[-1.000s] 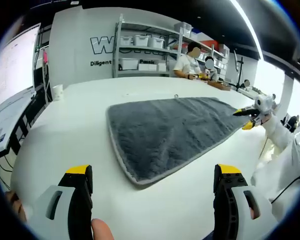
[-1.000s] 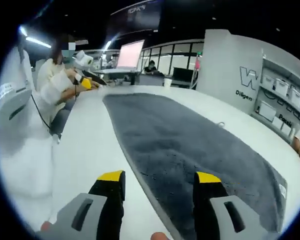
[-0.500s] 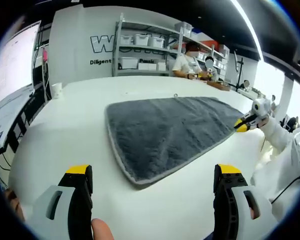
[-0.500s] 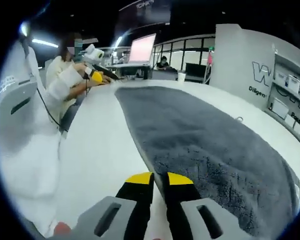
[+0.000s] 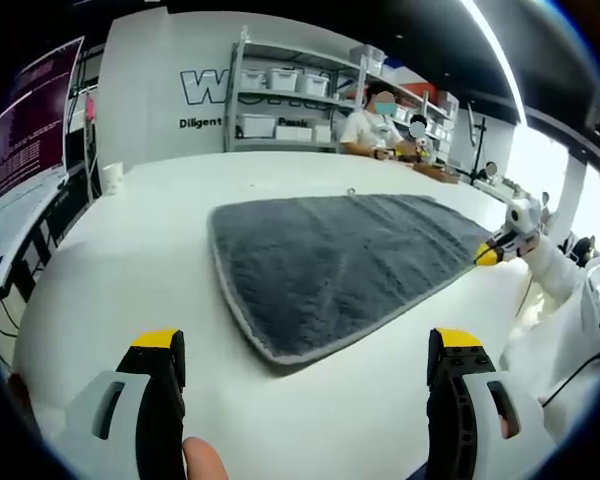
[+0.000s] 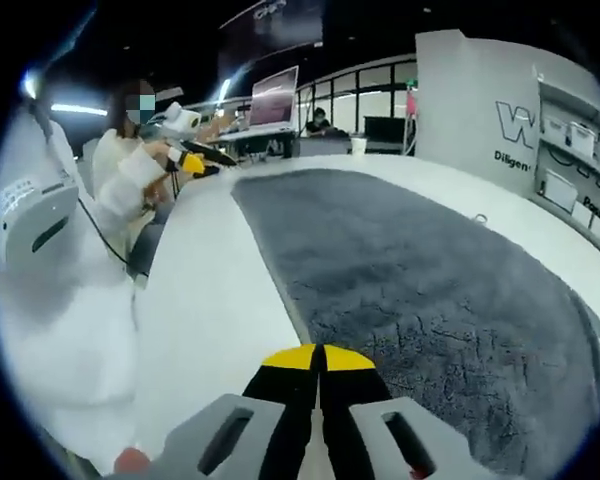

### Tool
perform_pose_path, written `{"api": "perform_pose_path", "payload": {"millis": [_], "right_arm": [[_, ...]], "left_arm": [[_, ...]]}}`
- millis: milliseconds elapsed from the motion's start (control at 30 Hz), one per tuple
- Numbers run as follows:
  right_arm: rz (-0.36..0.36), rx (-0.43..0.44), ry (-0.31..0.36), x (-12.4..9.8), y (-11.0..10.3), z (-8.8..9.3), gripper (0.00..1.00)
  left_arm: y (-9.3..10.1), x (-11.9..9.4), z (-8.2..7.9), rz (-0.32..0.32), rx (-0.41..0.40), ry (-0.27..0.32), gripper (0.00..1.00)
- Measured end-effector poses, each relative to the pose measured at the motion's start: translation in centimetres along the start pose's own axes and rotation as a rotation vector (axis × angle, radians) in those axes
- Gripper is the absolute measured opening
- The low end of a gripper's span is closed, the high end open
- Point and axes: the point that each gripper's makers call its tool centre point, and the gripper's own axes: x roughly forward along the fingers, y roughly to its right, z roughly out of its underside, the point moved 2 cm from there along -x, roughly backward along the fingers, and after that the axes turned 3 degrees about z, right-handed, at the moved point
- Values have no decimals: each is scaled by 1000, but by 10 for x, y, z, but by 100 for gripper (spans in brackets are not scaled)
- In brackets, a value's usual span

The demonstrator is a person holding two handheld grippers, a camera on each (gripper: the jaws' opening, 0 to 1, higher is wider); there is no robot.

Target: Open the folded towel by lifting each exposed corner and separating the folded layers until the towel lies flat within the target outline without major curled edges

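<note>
Towel [image 5: 340, 265] lies spread out, grey and flat, on the white tabletop [image 5: 140, 260], its pale-trimmed near corner pointing toward the left gripper [image 5: 305, 345]. In the left gripper view that gripper's yellow-tipped fingers [image 5: 158, 340] stand wide apart above bare tabletop, short of the towel and holding nothing. At the towel's far right edge the right gripper [image 5: 492, 250] shows small, its yellow tip at the cloth's border. In the right gripper view the right gripper [image 6: 319, 358] has its fingers [image 6: 290, 357] pressed together at the towel's [image 6: 420, 290] pale edge; whether cloth is pinched between them I cannot tell. Beyond, a person in white [image 6: 130, 165] at the tabletop's [image 6: 215, 300] far side holds another yellow-tipped gripper. Shelves with white bins [image 5: 280, 100] and a white cup [image 5: 112, 182] stand behind the towel.
</note>
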Motion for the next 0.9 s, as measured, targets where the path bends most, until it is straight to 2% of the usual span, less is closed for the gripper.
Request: {"api": "perform_pose_path", "payload": {"millis": [100,167,233,267,300,433,467,533,567,600,633,700,733,800,900], "right_arm": [[-13,-12,-3,-5,-3,1,0],[15,-31,6,-11,1,0,0],[101,-47,31,-27,15,-3,10],[113,-46,34,-30,17,-4,14],[191,-32,56,-50,32,-5,17],[359,16,94,-98,64,-1,28],[373,22,98,-103,67,0,30],[491,75,136,-140,87,5,33],[503,78,139,-145,89,6,35],[557,103,152,-165,97,12,36],[584,114,153,-176,101,16,38],[592,120,133,-189,104,26,42],[606,141,79,-198,106,41,44],[628,123,40,-206,108,51,47],[639,117,30,-213,107,55,52]], "left_arm": [[1,-1,0,3,0,3,100],[1,-2,0,3,0,6,100],[1,-3,-1,3,0,10,100],[1,-4,-1,2,0,13,100],[0,-6,-1,1,0,15,100],[-2,-6,0,-4,-3,17,100],[-3,-6,0,-4,-4,16,100],[-3,-5,0,0,-7,17,100],[-3,-4,0,1,-8,17,100],[-2,-3,1,5,-10,19,100],[-2,-2,0,7,-11,19,100],[-2,0,0,11,-9,16,100],[-1,1,0,15,-7,14,100],[0,2,0,20,-6,12,100],[2,4,0,23,-5,14,100]]}}
